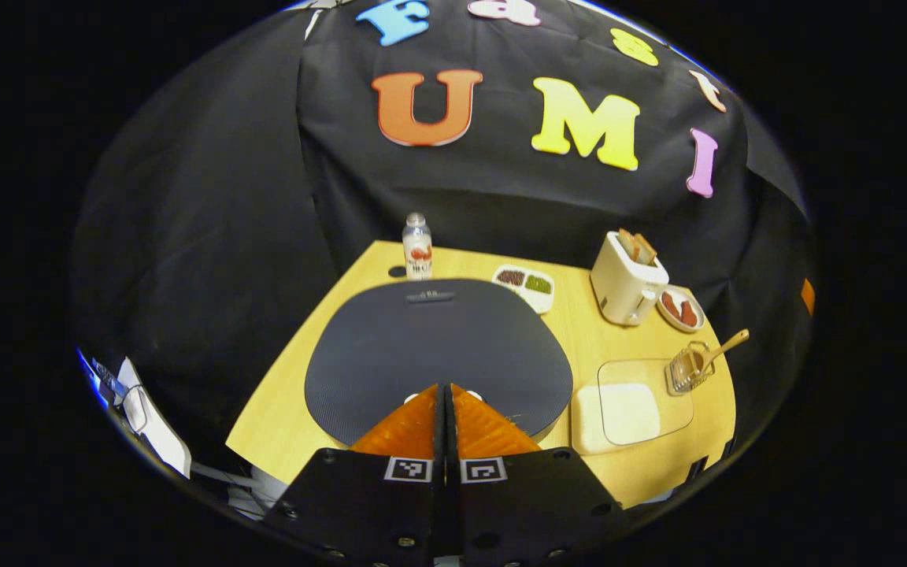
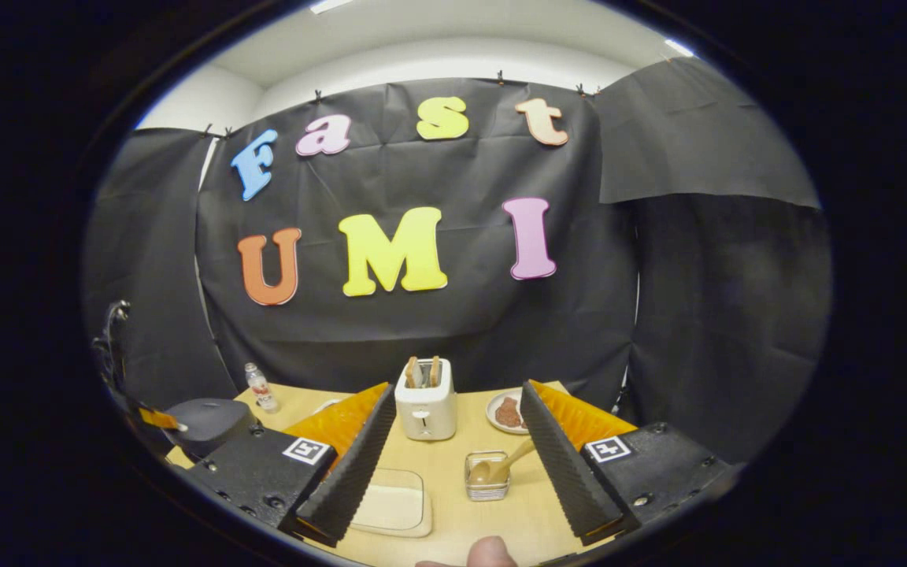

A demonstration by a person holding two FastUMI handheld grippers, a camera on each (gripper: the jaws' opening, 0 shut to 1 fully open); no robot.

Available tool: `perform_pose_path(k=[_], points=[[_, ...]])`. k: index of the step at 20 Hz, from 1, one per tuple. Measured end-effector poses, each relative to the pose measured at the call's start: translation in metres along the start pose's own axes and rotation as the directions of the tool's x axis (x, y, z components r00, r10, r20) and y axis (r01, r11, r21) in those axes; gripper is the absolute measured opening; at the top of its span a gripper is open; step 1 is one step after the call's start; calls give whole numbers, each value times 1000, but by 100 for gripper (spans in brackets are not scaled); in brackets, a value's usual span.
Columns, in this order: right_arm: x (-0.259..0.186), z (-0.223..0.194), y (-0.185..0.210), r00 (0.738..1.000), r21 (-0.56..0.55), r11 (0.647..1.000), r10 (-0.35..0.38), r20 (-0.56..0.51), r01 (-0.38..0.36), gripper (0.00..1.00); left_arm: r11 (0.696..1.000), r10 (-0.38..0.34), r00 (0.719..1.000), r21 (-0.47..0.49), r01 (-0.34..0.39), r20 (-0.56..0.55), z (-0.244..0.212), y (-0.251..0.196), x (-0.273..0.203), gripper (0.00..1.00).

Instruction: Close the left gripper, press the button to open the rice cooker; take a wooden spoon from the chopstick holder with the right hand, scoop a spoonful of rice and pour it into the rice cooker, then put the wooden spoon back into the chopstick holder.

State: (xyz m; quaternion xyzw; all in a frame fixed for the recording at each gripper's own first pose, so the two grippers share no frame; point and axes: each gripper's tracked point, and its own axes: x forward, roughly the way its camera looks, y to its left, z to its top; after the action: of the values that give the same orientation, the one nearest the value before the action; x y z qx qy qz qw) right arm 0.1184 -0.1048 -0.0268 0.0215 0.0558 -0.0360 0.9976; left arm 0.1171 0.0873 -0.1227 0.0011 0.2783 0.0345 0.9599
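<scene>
On the wooden table (image 1: pixel 296 409), in the left gripper view, the rice cooker (image 1: pixel 438 354) sat with its dark lid down, and the left gripper (image 1: pixel 445 391) hung directly over its near edge with its 2 fingers pressed together, nothing between them. Whether the tips touched the lid could not be told. Behind the cooker stood a small bottle (image 1: pixel 417 246) and a 2-part dish (image 1: pixel 526 287) of beans. To the cooker's right lay a clear lidded container of rice (image 1: pixel 633 408), and just beyond it the chopstick holder (image 1: pixel 685 372), a small wire basket, with the wooden spoon (image 1: pixel 725 346) leaning out of it, handle tilted up and to the right. A white toaster (image 1: pixel 627 279) and a plate (image 1: pixel 681 309) stood farther back.

From the right gripper view, the right gripper (image 2: pixel 453 465) was spread wide and held nothing, raised above the table's front edge. Between its fingers, farther off, showed the chopstick holder (image 2: pixel 486 480) with the spoon (image 2: pixel 501 466) resting in it, the rice container (image 2: pixel 390 500) to its left, the toaster (image 2: pixel 425 402) behind, and the cooker (image 2: pixel 205 421) at far left.
</scene>
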Motion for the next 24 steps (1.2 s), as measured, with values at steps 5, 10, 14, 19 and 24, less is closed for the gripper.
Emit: perform_pose_path(k=[5, 10, 14, 19, 24], points=[[-8, 7, -9, 1000, -5, 1000, 0, 16, 0, 100, 1000, 20, 979, 18, -24, 202, 72, 2, -21, 0], [-15, 14, -21, 1000, -34, 999, -2, 26, 3, 99, 999, -41, 948, 5, 42, 315, 98, -32, -45, 1], [-16, 1, -35, 1000, -69, 998, -13, -6, 12, 100, 994, -106, 920, 15, 108, 377, 106, -70, -71, 4], [-13, -24, -53, 997, -45, 999, -17, -75, 13, 100, 992, -123, 882, 42, 117, 455, 111, -101, -88, 100], [2, -54, -58, 991, -38, 999, -10, -132, 5, 100, 992, -129, 853, 51, 119, 506, 116, -119, -101, 96]])
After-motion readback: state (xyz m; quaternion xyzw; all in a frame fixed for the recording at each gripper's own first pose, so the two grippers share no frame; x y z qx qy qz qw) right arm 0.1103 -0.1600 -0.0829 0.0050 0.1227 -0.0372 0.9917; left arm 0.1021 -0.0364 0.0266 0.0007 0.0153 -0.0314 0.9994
